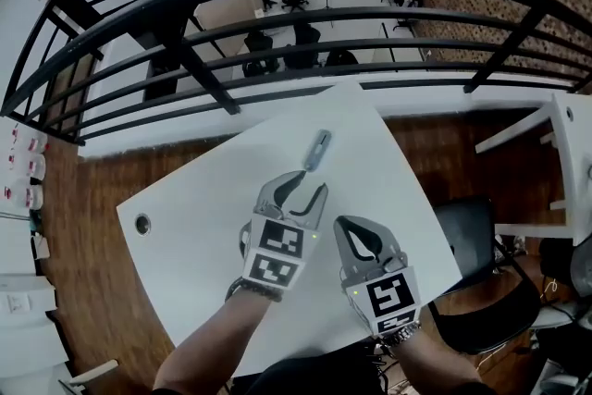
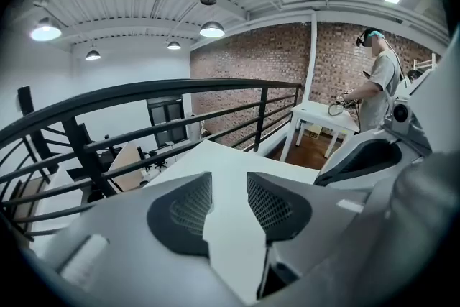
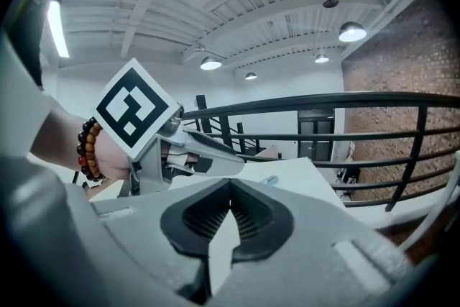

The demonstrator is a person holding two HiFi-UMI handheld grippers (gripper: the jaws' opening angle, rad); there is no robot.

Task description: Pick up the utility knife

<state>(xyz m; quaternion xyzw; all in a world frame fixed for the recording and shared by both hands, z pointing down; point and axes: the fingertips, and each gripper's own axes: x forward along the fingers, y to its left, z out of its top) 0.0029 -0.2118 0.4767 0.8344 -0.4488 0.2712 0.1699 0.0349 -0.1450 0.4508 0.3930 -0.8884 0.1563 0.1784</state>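
Observation:
The grey utility knife (image 1: 317,150) lies on the white table (image 1: 203,227), toward its far side. My left gripper (image 1: 312,181) hovers just short of the knife's near end, jaws open with nothing between them. Its own view shows only bare tabletop in the gap of the left gripper (image 2: 230,182); the knife is hidden there. My right gripper (image 1: 344,225) sits lower right of it, shut and empty. In the right gripper view the shut right gripper (image 3: 230,187) points past the left gripper (image 3: 194,147), and a bit of the knife (image 3: 269,180) peeks out on the table beyond.
A black metal railing (image 1: 305,14) runs along the table's far side, above a drop to a lower floor. A dark chair (image 1: 472,236) stands at the table's right, a white side table (image 1: 564,153) further right. A cable grommet (image 1: 141,224) sits near the table's left edge. A person (image 2: 377,83) stands by a small white table (image 2: 323,115).

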